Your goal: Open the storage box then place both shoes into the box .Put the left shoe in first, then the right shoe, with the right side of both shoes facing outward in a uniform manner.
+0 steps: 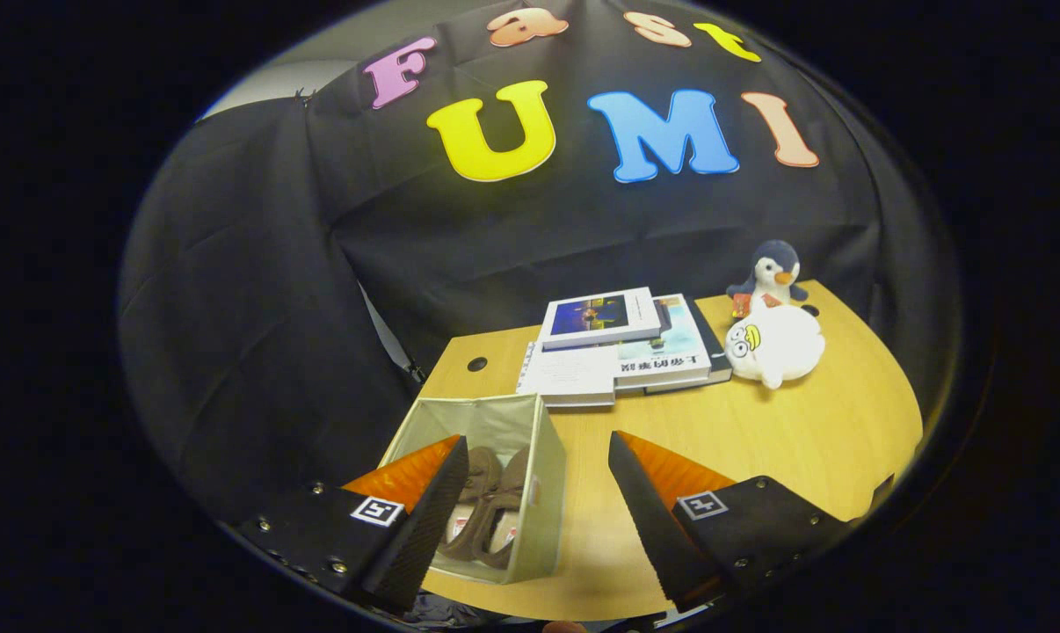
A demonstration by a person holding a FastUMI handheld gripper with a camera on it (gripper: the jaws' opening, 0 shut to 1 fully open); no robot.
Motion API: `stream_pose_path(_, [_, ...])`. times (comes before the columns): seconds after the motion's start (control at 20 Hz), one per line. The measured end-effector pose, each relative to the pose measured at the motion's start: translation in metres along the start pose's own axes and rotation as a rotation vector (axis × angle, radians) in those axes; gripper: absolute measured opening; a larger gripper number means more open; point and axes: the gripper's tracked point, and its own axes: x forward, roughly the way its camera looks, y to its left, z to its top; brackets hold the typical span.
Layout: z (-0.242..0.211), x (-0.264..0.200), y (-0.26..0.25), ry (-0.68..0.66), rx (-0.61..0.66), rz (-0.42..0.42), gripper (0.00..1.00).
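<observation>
Fabric box: beige storage box [543, 492] is open-topped on the wooden table [758, 440], partly behind the left finger.
Shoes: two brown shoes [486, 505] lie side by side inside the box, toes pointing away from the gripper. Can't tell from this angle which is left and which is right, or which side faces outward.
Gripper: gripper [534, 519] hangs above the near edge of the table, fingers spread wide apart, nothing between them. Left finger overlaps the box opening in view; right finger is over bare table beside the box.
Progress: looks essentially done. Box open, both shoes in. Order and orientation can't be verified here.
Left to do: probably nothing but backing off; check shoe alignment if needed.
Clutter: stack of books [618, 347] beyond the box, white plush toy [774, 347] next to the books, penguin plush [772, 274] just behind it. All well apart from the box.
</observation>
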Motion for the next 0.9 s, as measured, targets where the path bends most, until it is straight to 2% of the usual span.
stream_pose_path(0.25, [0.029,-0.029,-0.052,-0.087,-0.077,-0.041,0.97])
stream_pose_path(0.9, [0.084,-0.088,-0.171,-0.308,-0.083,-0.158,0.97])
